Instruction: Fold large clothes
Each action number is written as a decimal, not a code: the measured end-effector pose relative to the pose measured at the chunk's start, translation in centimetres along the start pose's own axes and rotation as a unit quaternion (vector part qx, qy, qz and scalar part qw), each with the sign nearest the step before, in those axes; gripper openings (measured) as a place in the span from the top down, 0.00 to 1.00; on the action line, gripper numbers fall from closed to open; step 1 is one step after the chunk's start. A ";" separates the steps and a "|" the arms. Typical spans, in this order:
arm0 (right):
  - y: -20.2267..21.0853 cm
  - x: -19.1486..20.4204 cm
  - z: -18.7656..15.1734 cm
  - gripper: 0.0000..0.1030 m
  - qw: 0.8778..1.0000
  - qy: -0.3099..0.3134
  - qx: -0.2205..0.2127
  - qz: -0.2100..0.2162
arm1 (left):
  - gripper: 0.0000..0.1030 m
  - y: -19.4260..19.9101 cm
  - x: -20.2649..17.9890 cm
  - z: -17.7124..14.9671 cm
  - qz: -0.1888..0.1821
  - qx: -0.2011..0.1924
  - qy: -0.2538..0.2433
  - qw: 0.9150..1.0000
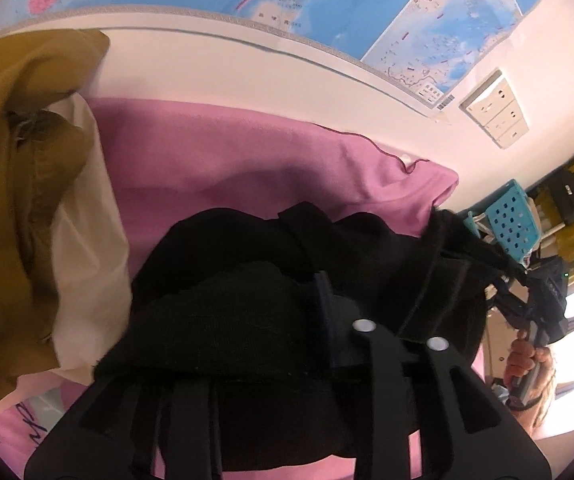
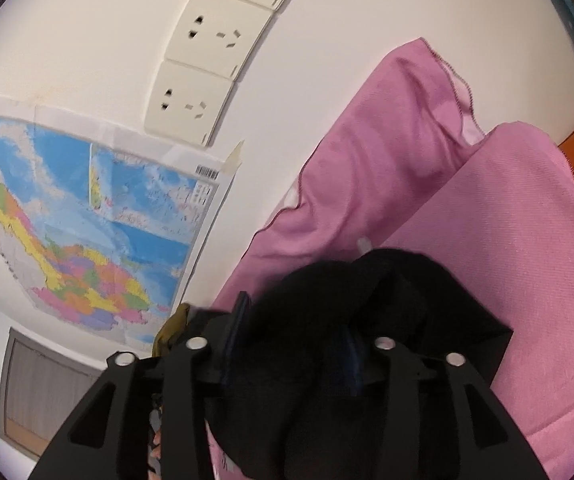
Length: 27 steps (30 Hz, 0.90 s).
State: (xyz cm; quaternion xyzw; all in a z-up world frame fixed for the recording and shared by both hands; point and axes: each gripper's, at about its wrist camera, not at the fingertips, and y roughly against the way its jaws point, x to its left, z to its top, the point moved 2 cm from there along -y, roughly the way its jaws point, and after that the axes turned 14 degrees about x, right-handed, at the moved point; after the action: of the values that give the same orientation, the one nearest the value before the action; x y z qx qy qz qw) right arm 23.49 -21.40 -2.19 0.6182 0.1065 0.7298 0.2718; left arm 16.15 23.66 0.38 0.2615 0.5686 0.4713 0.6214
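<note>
A black garment point(image 1: 247, 280) lies bunched on the pink bedding point(image 1: 247, 152). It drapes over my left gripper point(image 1: 371, 292); one dark finger point(image 1: 325, 308) shows and the other is hidden under the cloth. The jaws stand a little apart, with cloth between them and no visible pinch. The garment's far edge stretches right to my right gripper point(image 1: 521, 278), held by a hand point(image 1: 527, 360). In the right wrist view the right gripper point(image 2: 297, 324) is open, its fingers point(image 2: 241, 320) wide apart around a loose mound of the black garment point(image 2: 367, 300).
An olive garment point(image 1: 15, 160) lies heaped on a white pillow point(image 1: 87, 240) at the left. A pink pillow point(image 2: 387, 140) leans on the wall beside wall sockets point(image 2: 207, 36) and a map point(image 2: 87, 220). A blue perforated basket point(image 1: 511, 216) stands at the right.
</note>
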 end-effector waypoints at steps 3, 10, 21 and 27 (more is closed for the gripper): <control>0.4 -0.2 0.5 0.49 1.000 0.001 -0.014 -0.005 | 0.44 0.0 -0.1 0.2 -0.009 -0.006 0.000 1.000; 0.1 1.2 0.2 0.43 0.997 0.053 -0.008 -0.053 | 0.25 1.9 -1.8 -0.5 0.016 -0.061 -0.042 0.997; -5.8 0.3 -1.4 0.53 0.956 0.158 0.079 -0.234 | 0.19 -0.7 -3.4 -4.3 0.075 -0.042 -0.116 0.989; -3.2 0.4 -0.5 0.93 0.963 0.157 0.044 -0.217 | 0.19 -2.5 -2.8 -4.1 0.085 -0.025 -0.112 0.990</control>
State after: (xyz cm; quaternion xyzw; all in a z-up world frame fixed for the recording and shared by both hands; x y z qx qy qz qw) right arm 23.76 -18.47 -3.52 0.4696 0.3112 0.7358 0.3757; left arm 13.21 19.21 -1.39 0.3449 0.4591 0.5040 0.6452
